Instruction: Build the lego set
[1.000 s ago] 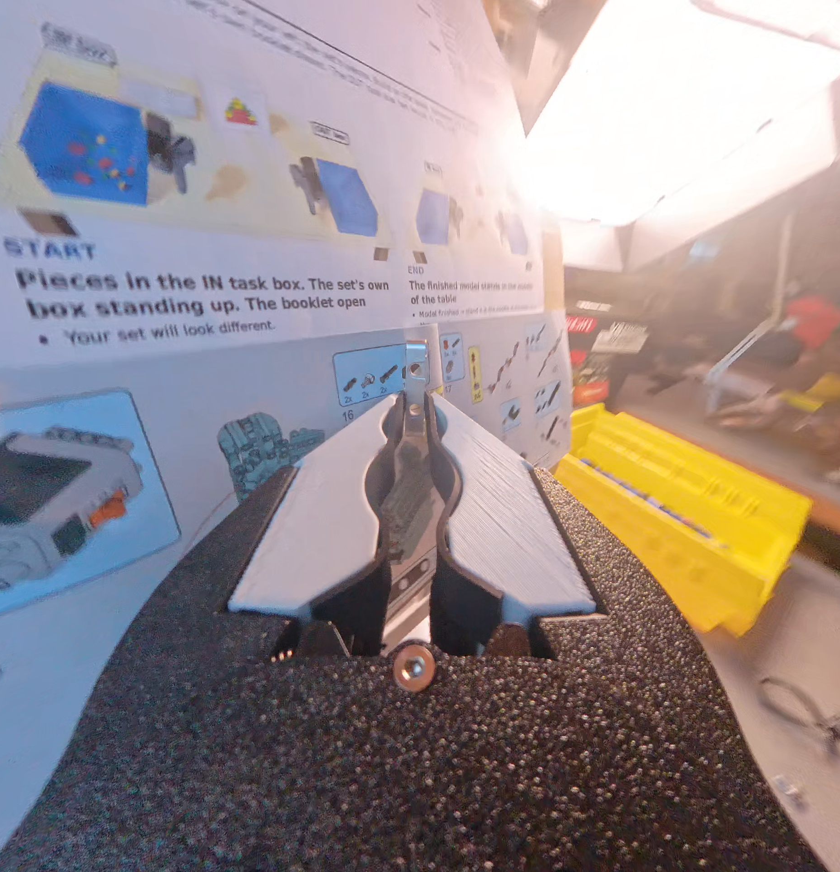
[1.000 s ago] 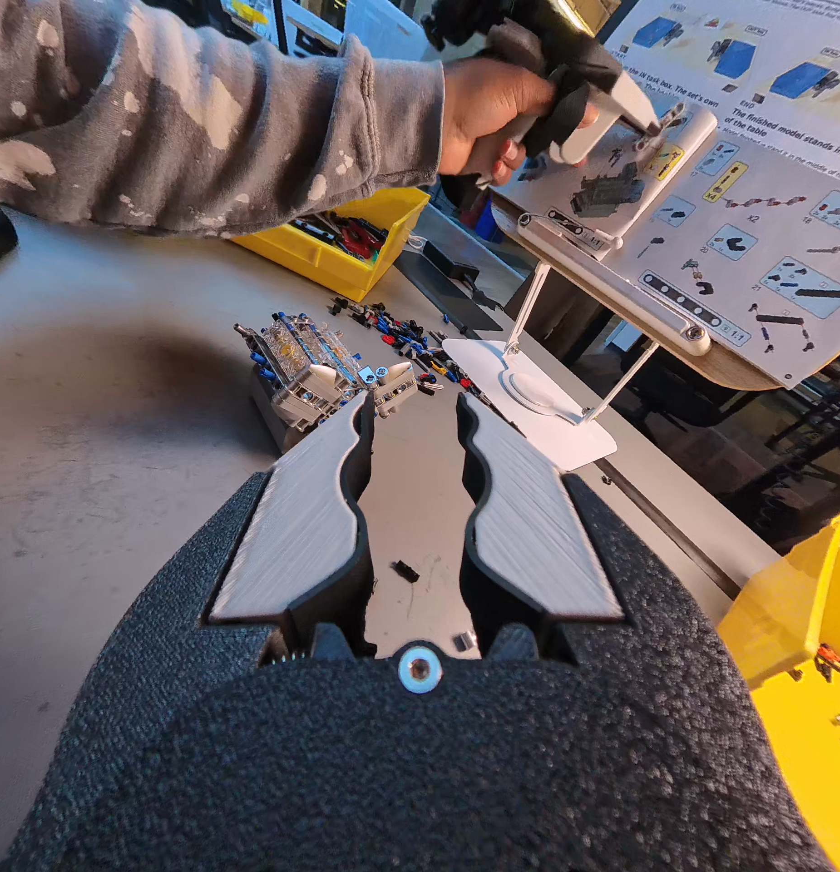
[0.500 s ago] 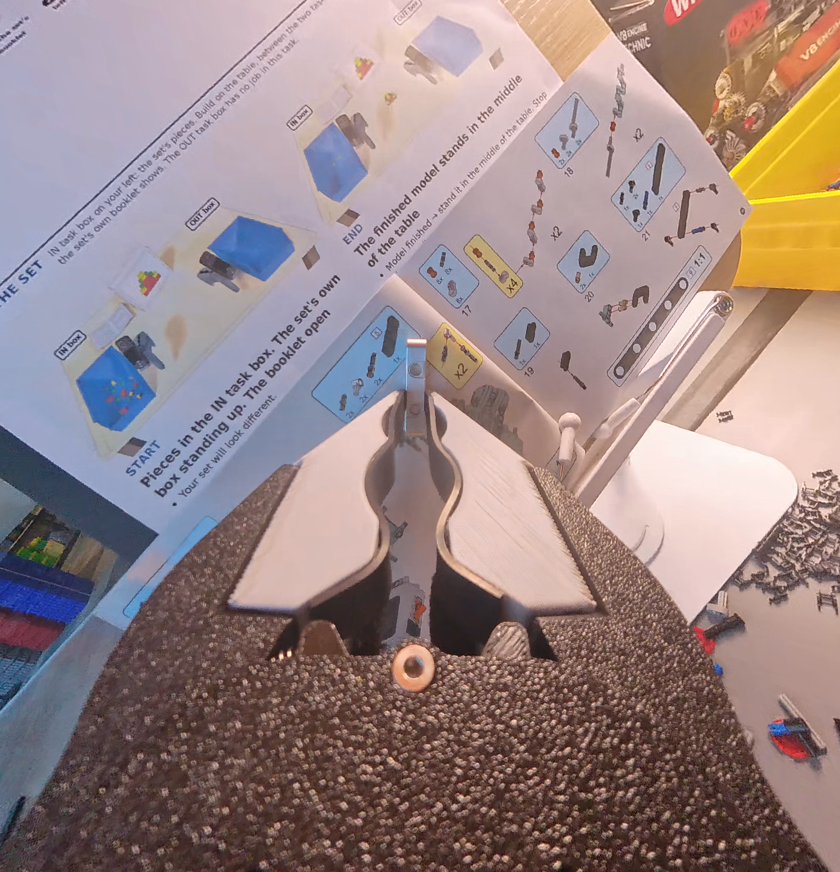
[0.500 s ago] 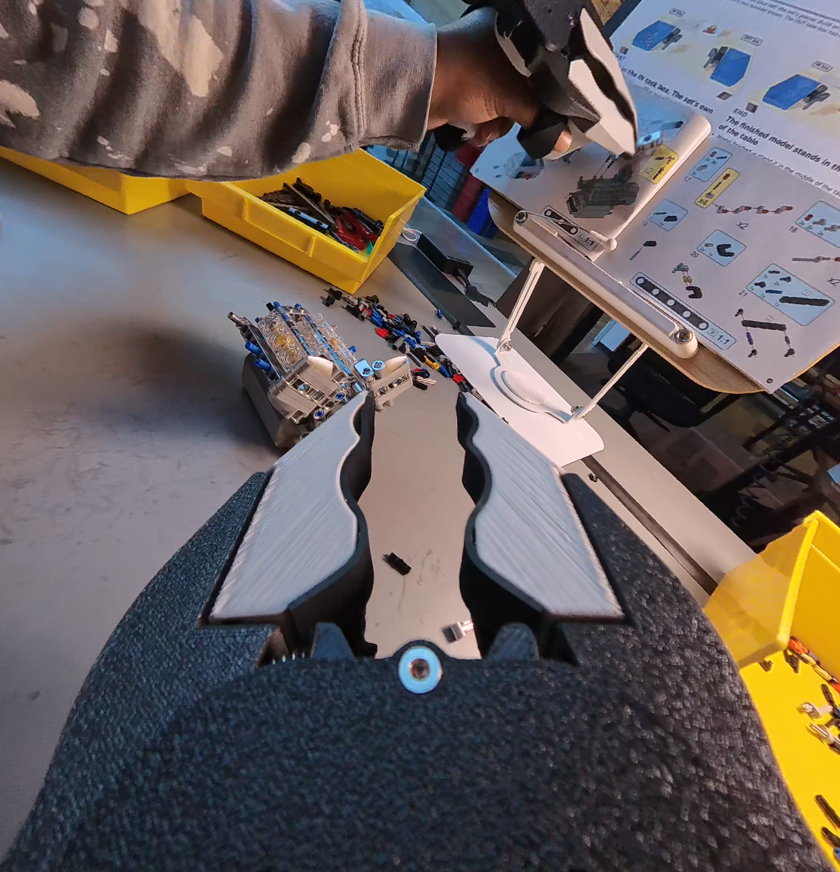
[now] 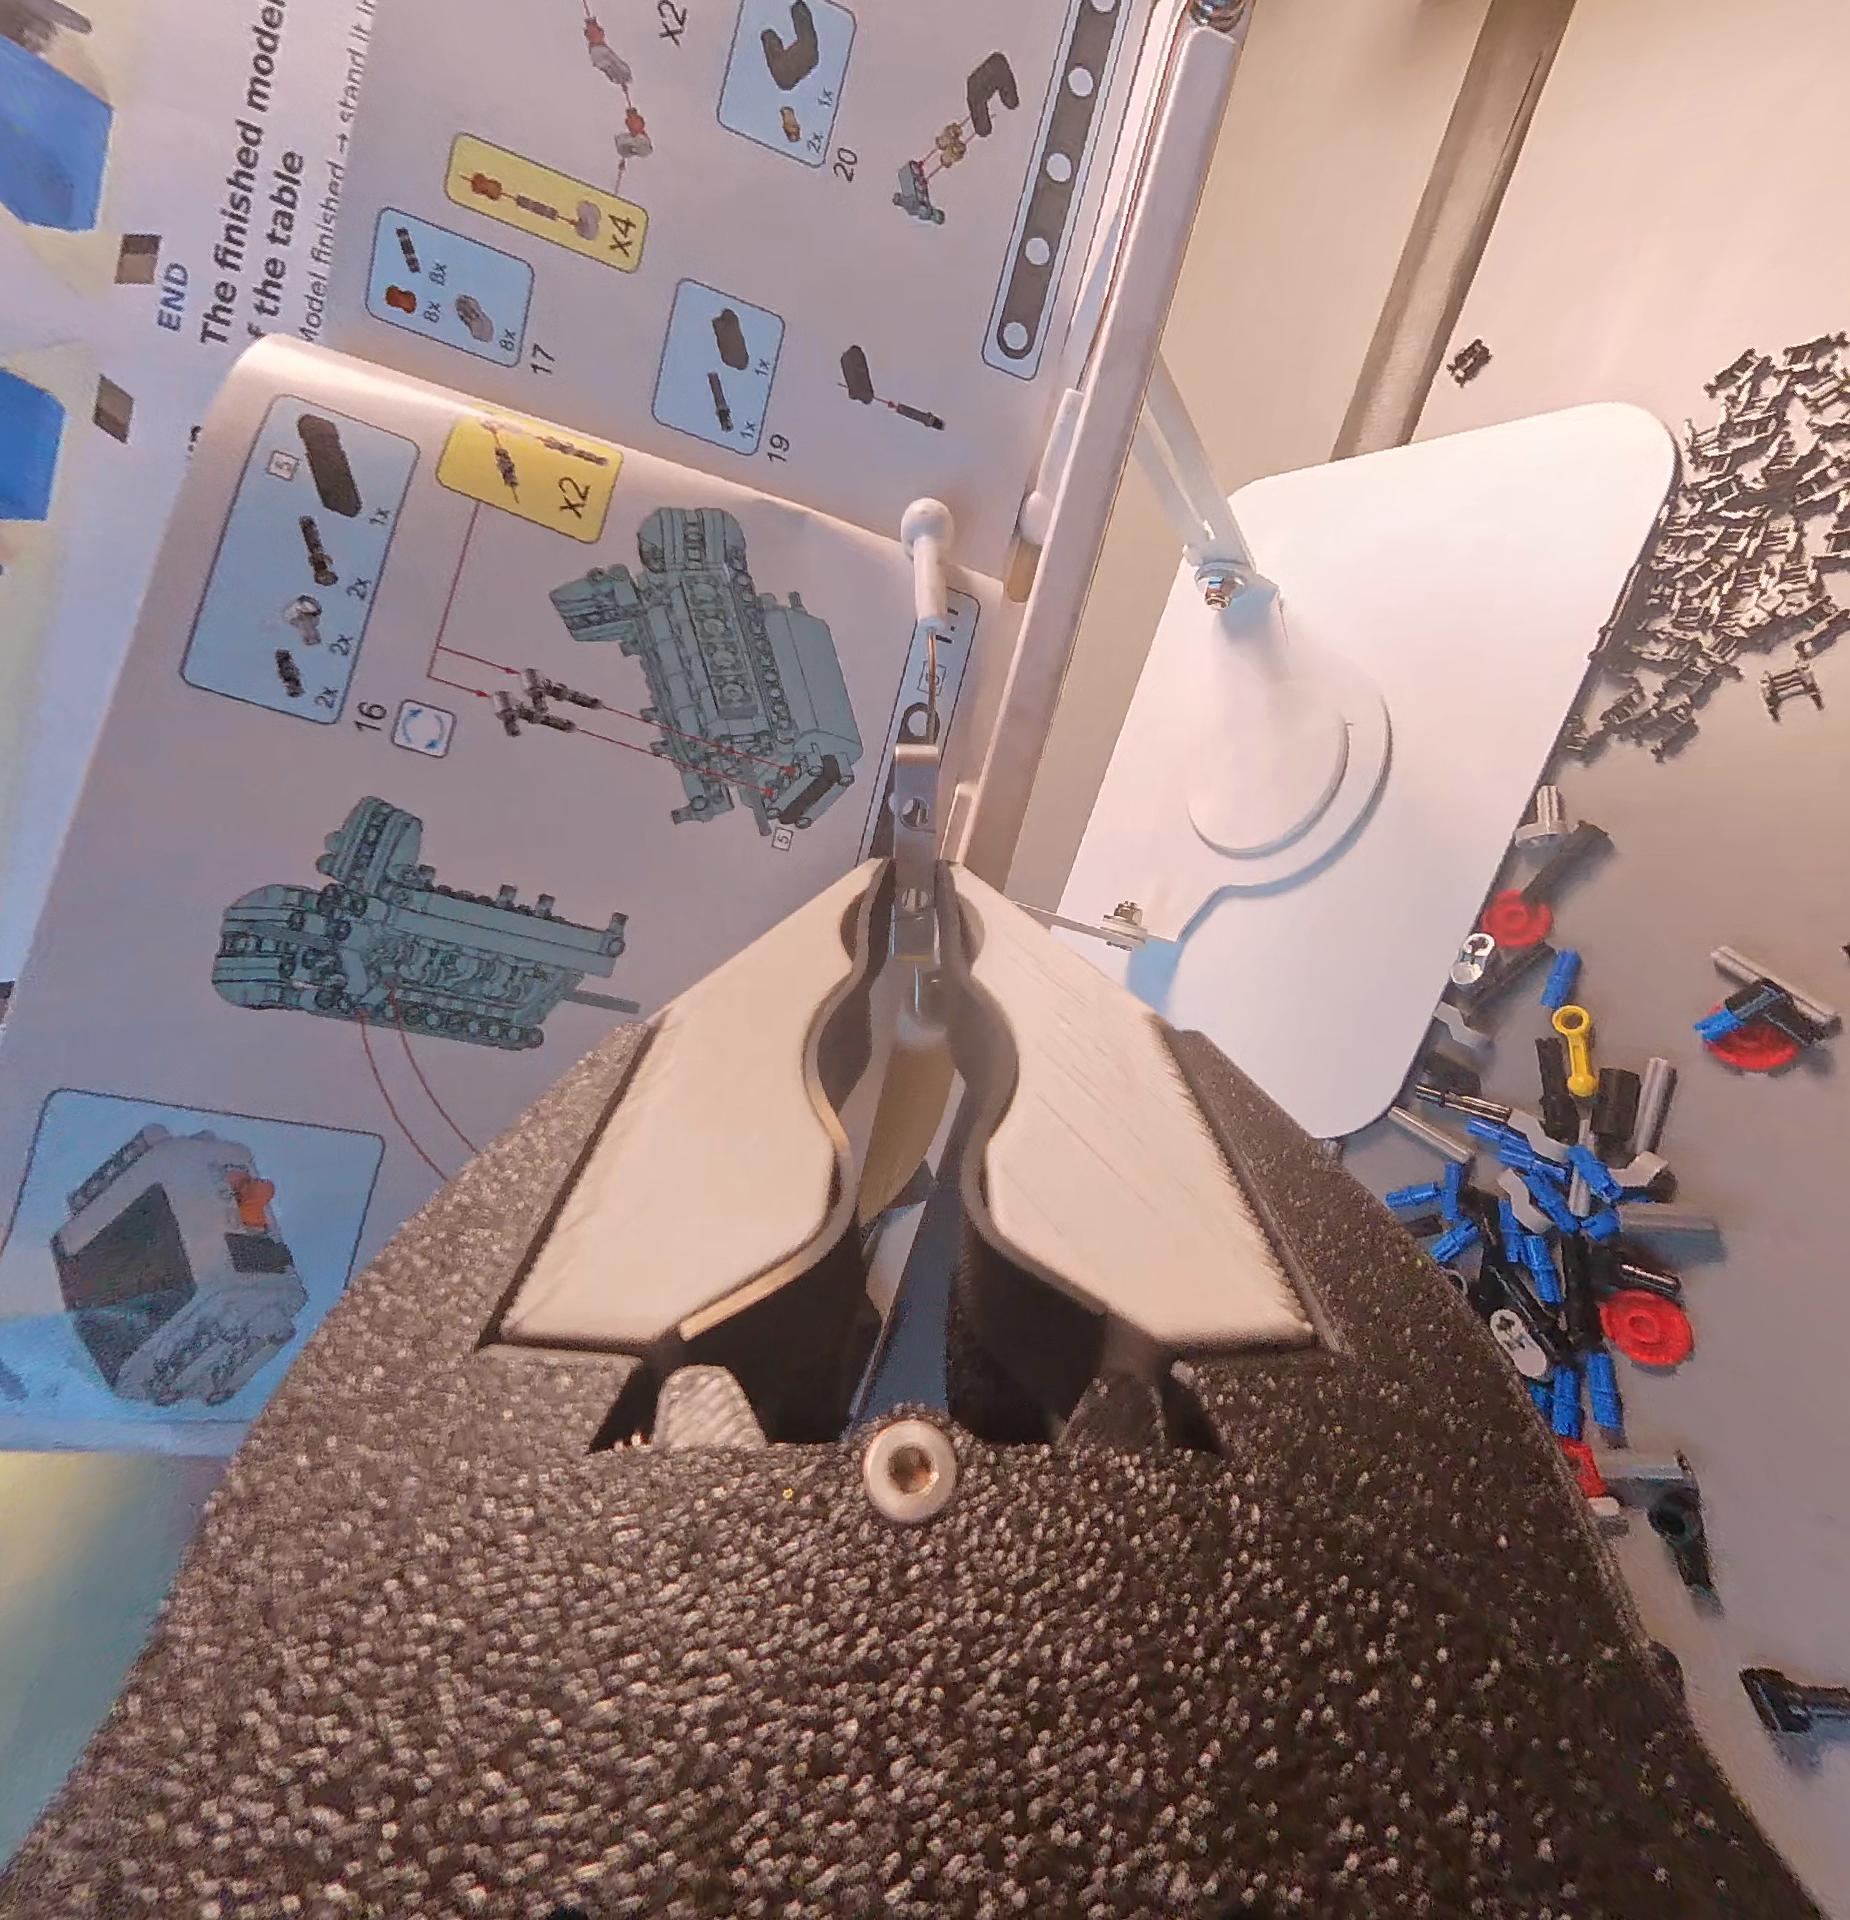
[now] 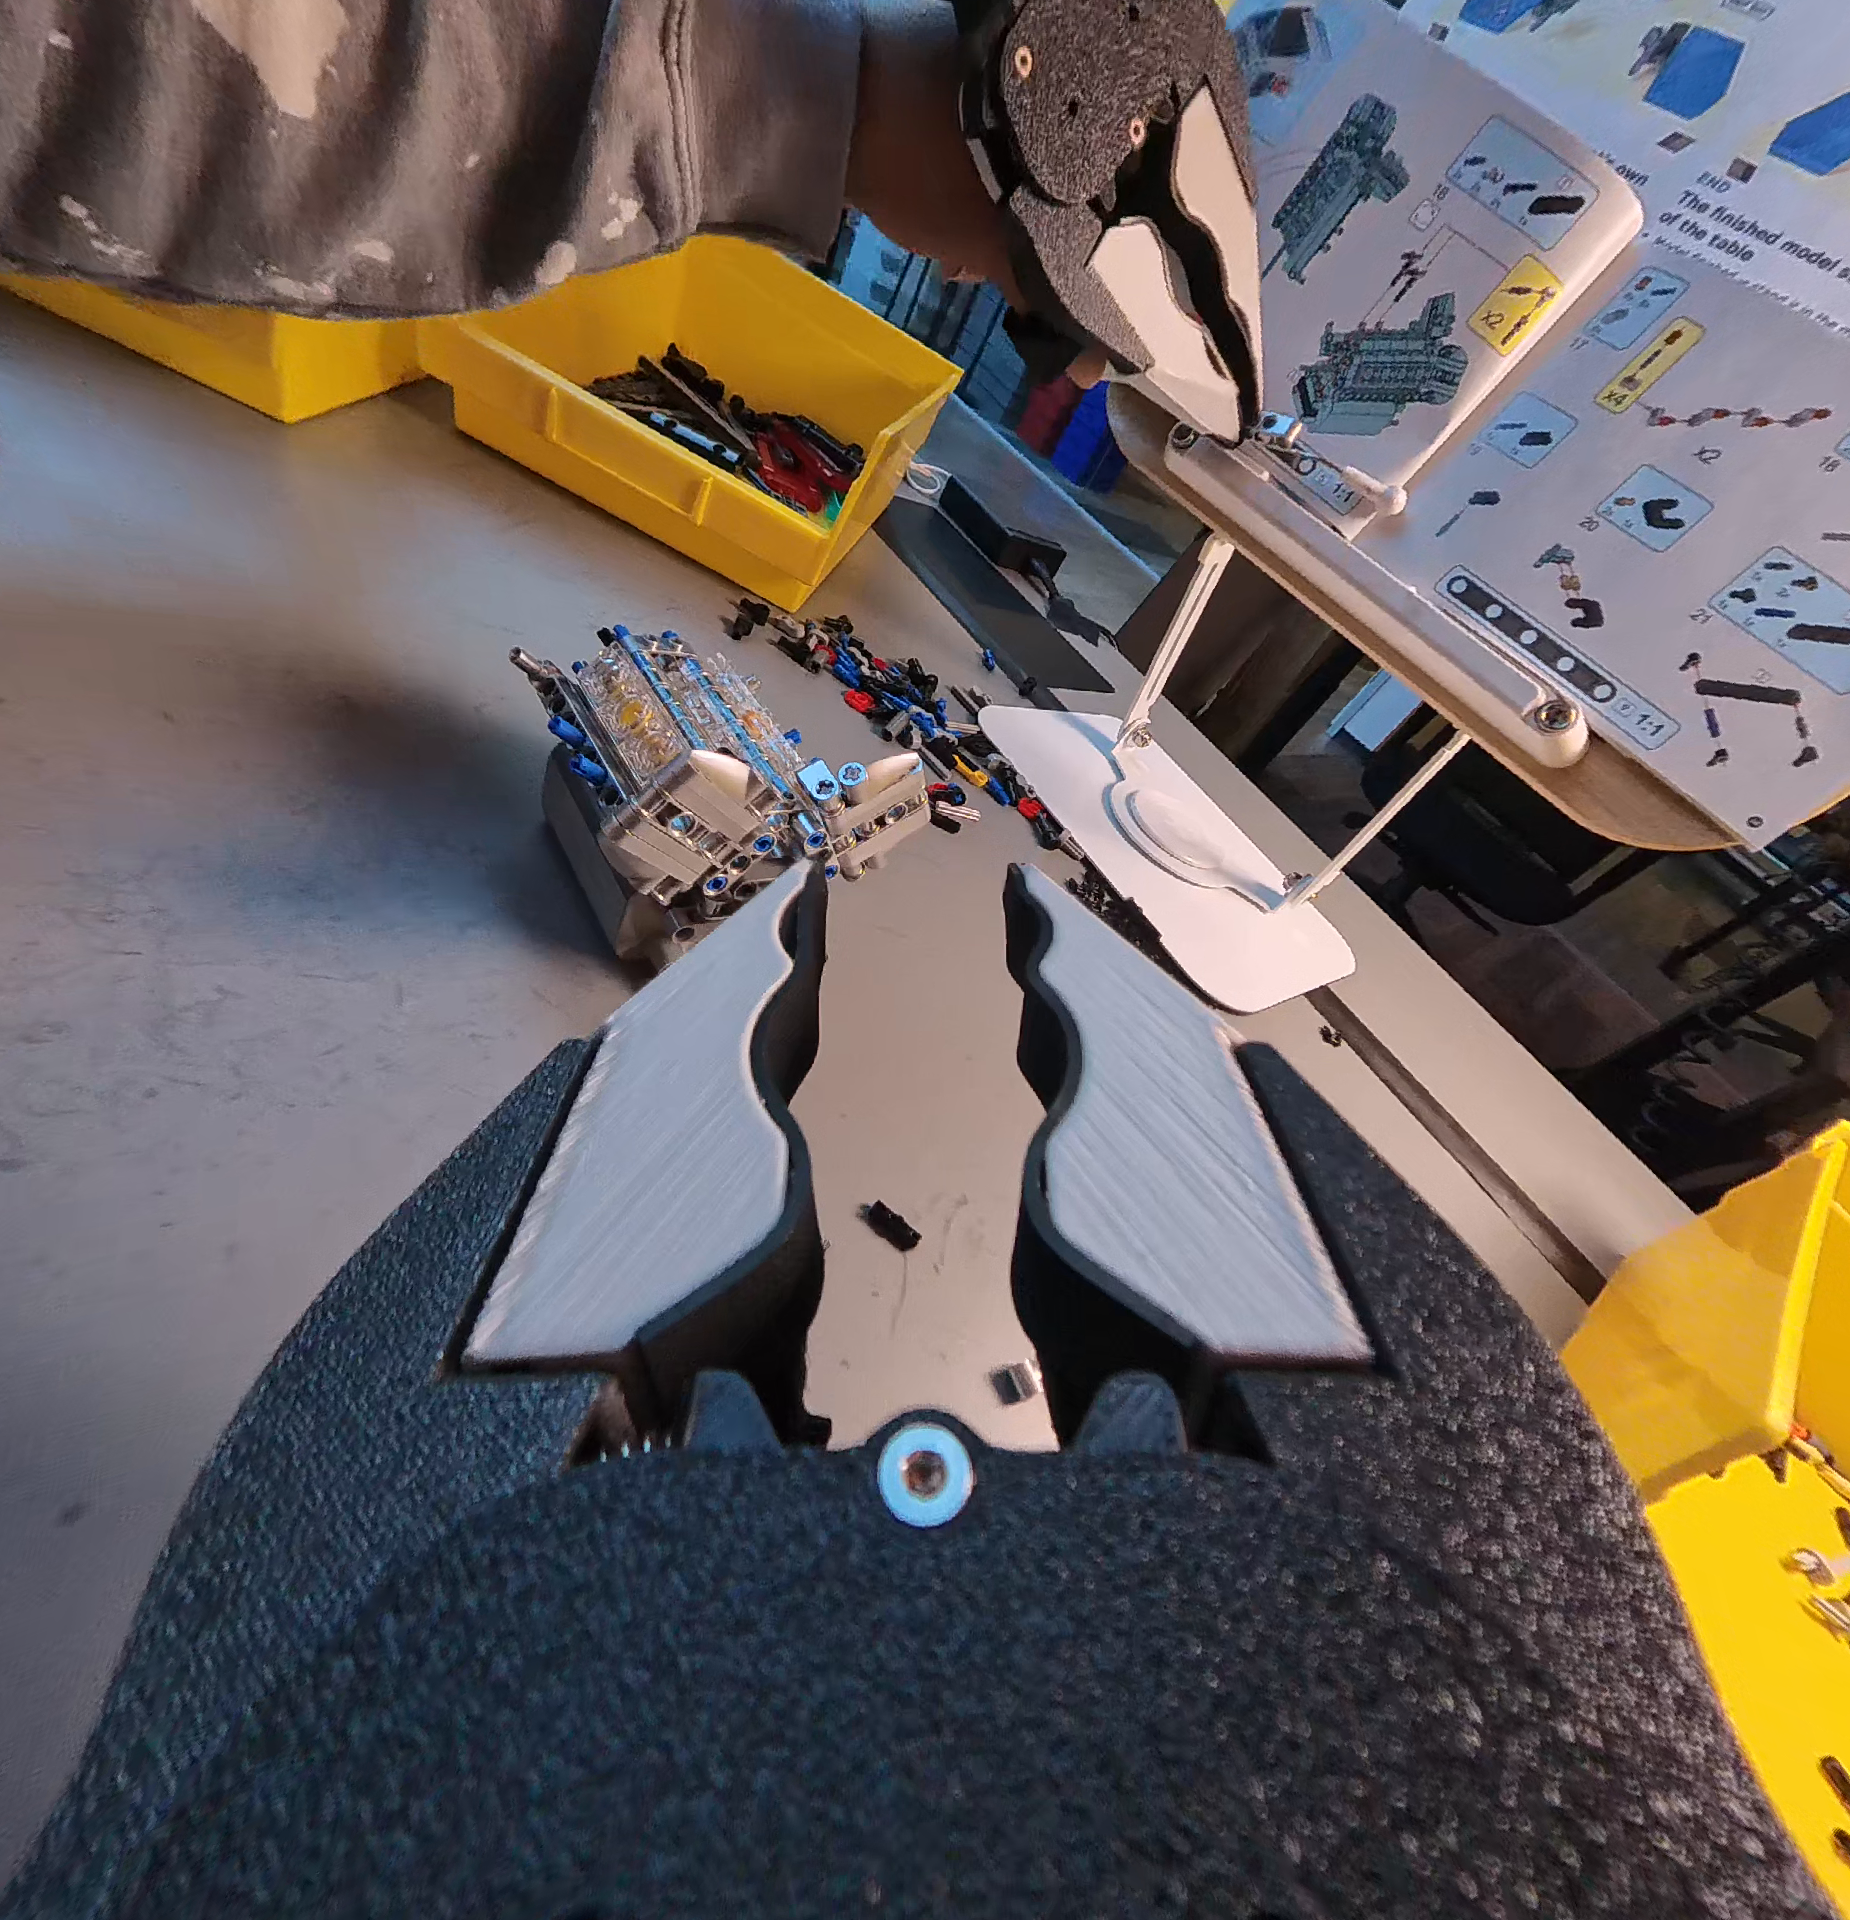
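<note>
Up close, the left gripper (image 5: 916,873) has its jaws pinched on the stand's metal page clip (image 5: 916,800) at the booklet (image 5: 505,727). The right gripper (image 6: 913,883), jaws apart and empty, hangs over the bench (image 6: 225,883) just beside the brick engine model (image 6: 703,769); only its view shows the yellow bin (image 6: 692,416).
</note>
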`<control>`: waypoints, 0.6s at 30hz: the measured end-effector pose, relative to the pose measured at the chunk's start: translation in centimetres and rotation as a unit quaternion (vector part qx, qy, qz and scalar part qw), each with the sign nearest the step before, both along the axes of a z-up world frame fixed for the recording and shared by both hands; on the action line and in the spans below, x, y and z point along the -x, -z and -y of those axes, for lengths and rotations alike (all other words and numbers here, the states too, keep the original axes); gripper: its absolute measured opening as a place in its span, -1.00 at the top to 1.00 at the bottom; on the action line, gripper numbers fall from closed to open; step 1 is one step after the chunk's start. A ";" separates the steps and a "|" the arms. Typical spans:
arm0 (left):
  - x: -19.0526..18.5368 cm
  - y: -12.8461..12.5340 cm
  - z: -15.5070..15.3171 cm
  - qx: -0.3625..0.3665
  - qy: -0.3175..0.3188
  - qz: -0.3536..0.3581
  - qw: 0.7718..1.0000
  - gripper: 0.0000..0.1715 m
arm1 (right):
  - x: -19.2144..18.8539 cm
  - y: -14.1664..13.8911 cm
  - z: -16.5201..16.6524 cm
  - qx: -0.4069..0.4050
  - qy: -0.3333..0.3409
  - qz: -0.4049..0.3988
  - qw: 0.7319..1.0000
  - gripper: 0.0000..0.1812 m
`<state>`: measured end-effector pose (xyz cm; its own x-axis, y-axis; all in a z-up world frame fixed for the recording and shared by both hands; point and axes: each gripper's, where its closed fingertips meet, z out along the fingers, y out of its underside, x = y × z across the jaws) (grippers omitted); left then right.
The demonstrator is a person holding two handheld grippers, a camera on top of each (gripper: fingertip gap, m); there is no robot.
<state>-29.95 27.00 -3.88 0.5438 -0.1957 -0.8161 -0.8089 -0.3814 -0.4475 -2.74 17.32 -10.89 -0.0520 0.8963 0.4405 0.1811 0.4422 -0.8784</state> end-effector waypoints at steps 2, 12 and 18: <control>0.0 -0.1 -0.1 0.009 0.002 -0.006 1.000 0.92 | -0.1 0.0 -0.2 0.000 0.003 0.000 1.000 0.63; -2.8 -2.1 1.6 -0.024 0.023 0.095 0.995 0.93 | -0.3 -0.2 -0.3 -0.008 0.008 -0.001 1.000 0.63; -16.7 -1.1 11.0 0.041 0.197 0.328 0.923 0.93 | -0.3 0.2 -0.5 0.002 0.008 0.003 1.000 0.63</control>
